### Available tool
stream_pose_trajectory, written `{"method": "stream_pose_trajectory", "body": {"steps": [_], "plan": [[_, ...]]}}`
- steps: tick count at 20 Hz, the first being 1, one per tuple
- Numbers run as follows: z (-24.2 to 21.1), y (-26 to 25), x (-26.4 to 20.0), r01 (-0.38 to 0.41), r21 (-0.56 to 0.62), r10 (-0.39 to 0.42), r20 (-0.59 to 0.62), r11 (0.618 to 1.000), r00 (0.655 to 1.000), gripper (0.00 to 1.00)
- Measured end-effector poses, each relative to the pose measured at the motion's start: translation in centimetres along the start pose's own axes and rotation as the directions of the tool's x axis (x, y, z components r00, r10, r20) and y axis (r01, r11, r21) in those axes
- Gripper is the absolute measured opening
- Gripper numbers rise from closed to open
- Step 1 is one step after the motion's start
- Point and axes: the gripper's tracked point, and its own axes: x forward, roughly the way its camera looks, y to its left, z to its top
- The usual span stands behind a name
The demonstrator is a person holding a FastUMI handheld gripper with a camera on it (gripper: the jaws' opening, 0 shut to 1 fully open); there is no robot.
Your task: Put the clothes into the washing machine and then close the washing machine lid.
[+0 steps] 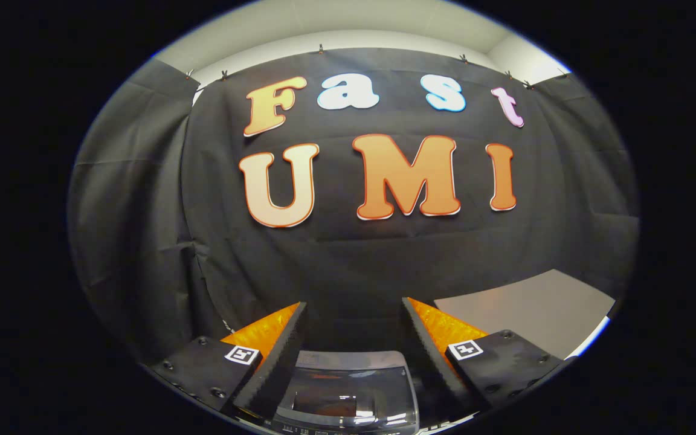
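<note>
My gripper is open, its two fingers spread wide with nothing between them, held up and facing the booth's black cloth wall. Below and between the fingers lies the washing machine, seen from above: a grey top with a dark, glossy, see-through lid lying flat over it. Whether the lid is fully down I cannot tell from this angle. No clothes are in sight.
A flat grey surface stretches to the right, just beyond the right finger, with a pale edge at its near side. The black cloth wall closes off the space ahead and to the left.
</note>
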Motion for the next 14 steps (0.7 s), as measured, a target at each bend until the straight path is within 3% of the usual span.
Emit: {"method": "stream_pose_trajectory", "body": {"steps": [14], "plan": [[9.2,-7.3,-11.4,0.077,-0.008,-0.075,0.157,0.997,0.985,0.98]]}}
